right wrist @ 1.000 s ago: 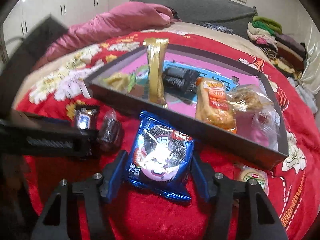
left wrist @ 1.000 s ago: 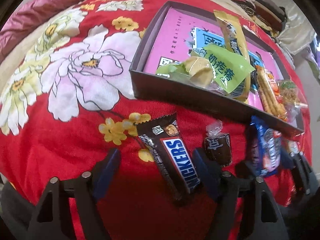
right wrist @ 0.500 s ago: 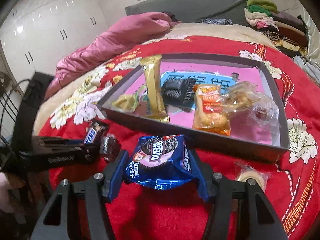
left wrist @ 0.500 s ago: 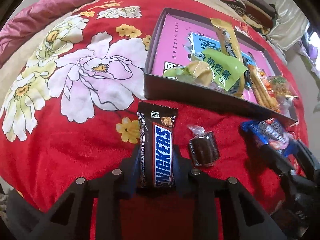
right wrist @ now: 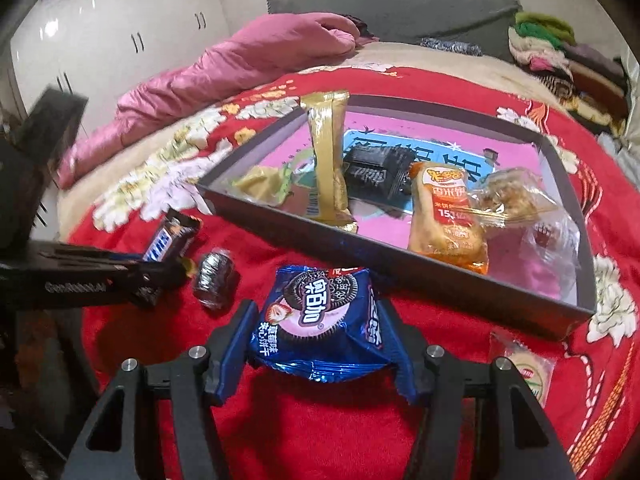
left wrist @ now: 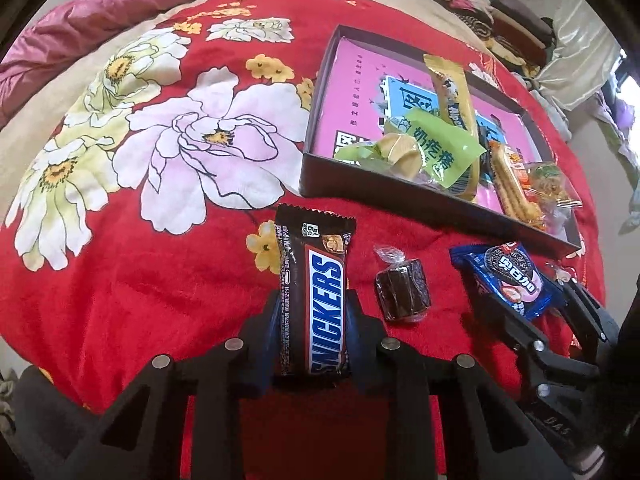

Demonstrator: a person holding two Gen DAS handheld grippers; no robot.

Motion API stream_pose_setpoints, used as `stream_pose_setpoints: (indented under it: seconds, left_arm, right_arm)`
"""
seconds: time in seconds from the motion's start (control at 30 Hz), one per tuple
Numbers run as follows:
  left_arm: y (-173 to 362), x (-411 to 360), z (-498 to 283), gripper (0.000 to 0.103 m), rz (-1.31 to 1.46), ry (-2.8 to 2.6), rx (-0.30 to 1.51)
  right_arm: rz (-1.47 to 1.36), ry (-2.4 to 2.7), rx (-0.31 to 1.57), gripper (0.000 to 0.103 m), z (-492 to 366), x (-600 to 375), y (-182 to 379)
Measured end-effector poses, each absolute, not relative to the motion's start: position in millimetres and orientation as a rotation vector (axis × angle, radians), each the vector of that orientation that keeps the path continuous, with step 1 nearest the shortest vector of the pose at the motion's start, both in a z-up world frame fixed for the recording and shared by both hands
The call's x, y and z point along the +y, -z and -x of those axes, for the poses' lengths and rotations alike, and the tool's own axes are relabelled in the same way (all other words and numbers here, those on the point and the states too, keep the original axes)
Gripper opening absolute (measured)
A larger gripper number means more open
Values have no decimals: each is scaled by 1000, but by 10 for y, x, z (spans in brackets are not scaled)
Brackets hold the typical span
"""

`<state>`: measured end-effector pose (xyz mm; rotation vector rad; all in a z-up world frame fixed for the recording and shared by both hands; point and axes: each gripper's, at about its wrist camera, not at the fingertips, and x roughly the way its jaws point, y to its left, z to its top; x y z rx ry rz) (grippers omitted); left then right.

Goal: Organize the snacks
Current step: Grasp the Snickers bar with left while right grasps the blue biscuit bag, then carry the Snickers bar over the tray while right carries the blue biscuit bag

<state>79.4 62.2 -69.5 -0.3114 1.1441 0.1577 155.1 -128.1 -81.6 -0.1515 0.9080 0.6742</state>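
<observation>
A brown Snickers bar point(left wrist: 320, 264) stands lengthwise between the pads of my left gripper point(left wrist: 314, 300), which is shut on it just above the red floral bedspread. My right gripper point(right wrist: 316, 312) is shut on a blue Oreo packet point(right wrist: 320, 304), which bulges between the blue pads. In the right wrist view the left gripper point(right wrist: 160, 276) shows at the left with the Snickers bar point(right wrist: 168, 240) sticking out. The dark box point(left wrist: 400, 204) with a pink bottom lies beyond both grippers and holds several snacks. The box's near wall point(right wrist: 400, 264) is just past the Oreo packet.
A small dark wrapped candy point(left wrist: 402, 294) lies on the bedspread between the two grippers. A clear packet with a round cracker point(right wrist: 524, 368) lies right of the right gripper. A pink quilt point(right wrist: 240, 64) and folded clothes point(right wrist: 560, 52) sit at the far end of the bed.
My left gripper closed on the Snickers bar, turned it straight and raised it a little. The right gripper kept hold of the Oreo packet, which now tilts up.
</observation>
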Motion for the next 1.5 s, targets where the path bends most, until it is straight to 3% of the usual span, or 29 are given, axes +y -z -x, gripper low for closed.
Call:
stream_pose_setpoints:
  seconds: [0.7,1.07,1.5]
  left_arm:
    - [57,474,-1079,30,254,-120,1005]
    - [162,509,-1551,30,269,-126,1020]
    - [325,367,-1764,30,255,-87,1032]
  right_arm:
    - [-91,-695,692,60,-1621,-1829,176]
    - [-118,-530,632,60,-2008,-2256,117]
    - [44,-562,674,60,-2059,-1746,347]
